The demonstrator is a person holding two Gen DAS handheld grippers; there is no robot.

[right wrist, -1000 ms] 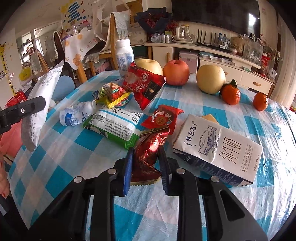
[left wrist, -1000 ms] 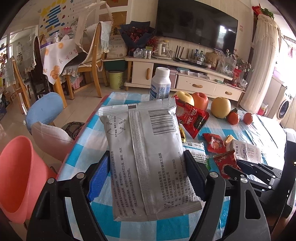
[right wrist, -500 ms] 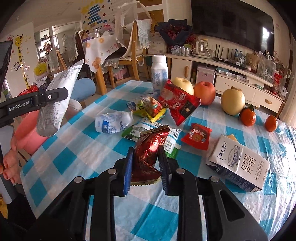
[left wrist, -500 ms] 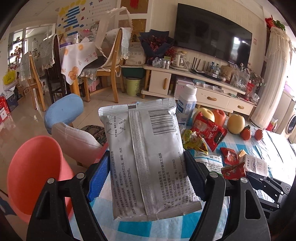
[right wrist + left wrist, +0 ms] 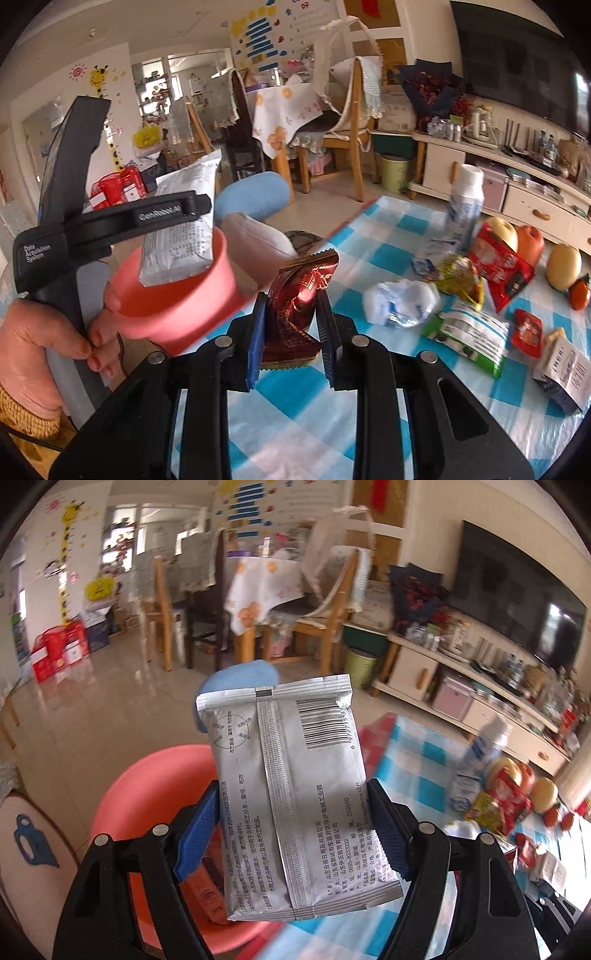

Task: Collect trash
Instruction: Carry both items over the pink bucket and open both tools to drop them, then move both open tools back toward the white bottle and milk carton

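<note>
My left gripper (image 5: 295, 823) is shut on a silver foil packet (image 5: 291, 794) and holds it above the pink bin (image 5: 155, 775) off the table's left edge; a red wrapper lies inside the bin. In the right wrist view the silver packet (image 5: 181, 236) hangs over the bin (image 5: 177, 295) mouth. My right gripper (image 5: 291, 321) is shut on a dark red crumpled wrapper (image 5: 299, 299), held above the table's left edge, just right of the bin.
On the blue checked tablecloth (image 5: 388, 254) lie a crushed white bottle (image 5: 399, 302), a green-white packet (image 5: 469, 336), red wrappers (image 5: 502, 266), a milk carton (image 5: 565, 373), an upright white bottle (image 5: 463, 206) and fruit (image 5: 563, 266). A blue stool (image 5: 251, 195) and chairs stand beyond.
Both grippers have swung left off the table toward the pink bin. The silver packet now hangs over the bin mouth, and the red wrapper has been lifted to the table's left edge.
</note>
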